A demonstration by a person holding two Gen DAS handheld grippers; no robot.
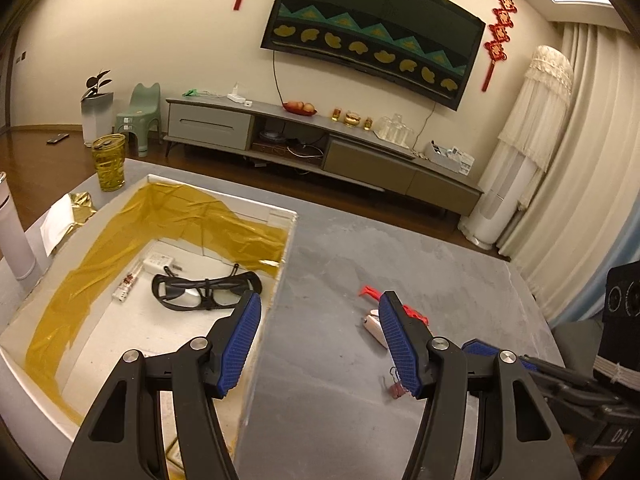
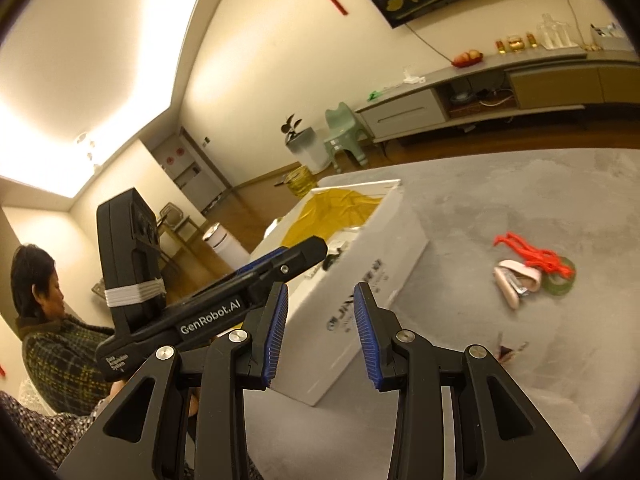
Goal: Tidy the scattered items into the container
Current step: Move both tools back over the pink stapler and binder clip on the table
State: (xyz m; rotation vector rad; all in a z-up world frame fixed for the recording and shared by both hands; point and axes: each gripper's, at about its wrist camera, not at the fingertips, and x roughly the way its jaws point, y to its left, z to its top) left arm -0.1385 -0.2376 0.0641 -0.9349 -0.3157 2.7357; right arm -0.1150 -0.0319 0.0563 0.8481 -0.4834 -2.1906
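Note:
The white box [image 1: 280,216], lined with gold foil, holds black glasses [image 1: 208,292], a white charger [image 1: 158,260] and a small packet [image 1: 126,288]. My left gripper [image 1: 320,300] is open and empty, straddling the box's right wall. On the grey table to its right lie a red cord [image 1: 368,291], a pinkish-white clip [image 1: 374,324] and a small binder clip [image 1: 397,389]. In the right wrist view my right gripper [image 2: 321,292] is open and empty, facing the box's [image 2: 376,256] side. Further right lie the red cord [image 2: 528,250], the pinkish clip [image 2: 514,280], a green tape roll [image 2: 562,282] and the binder clip [image 2: 507,350].
A yellow-green glass [image 1: 109,162] and a white cylinder [image 1: 14,228] stand left of the box. Crumpled gold foil [image 1: 82,208] lies beside it. A person [image 2: 52,320] sits at the far left. A TV cabinet [image 1: 320,148] runs along the wall.

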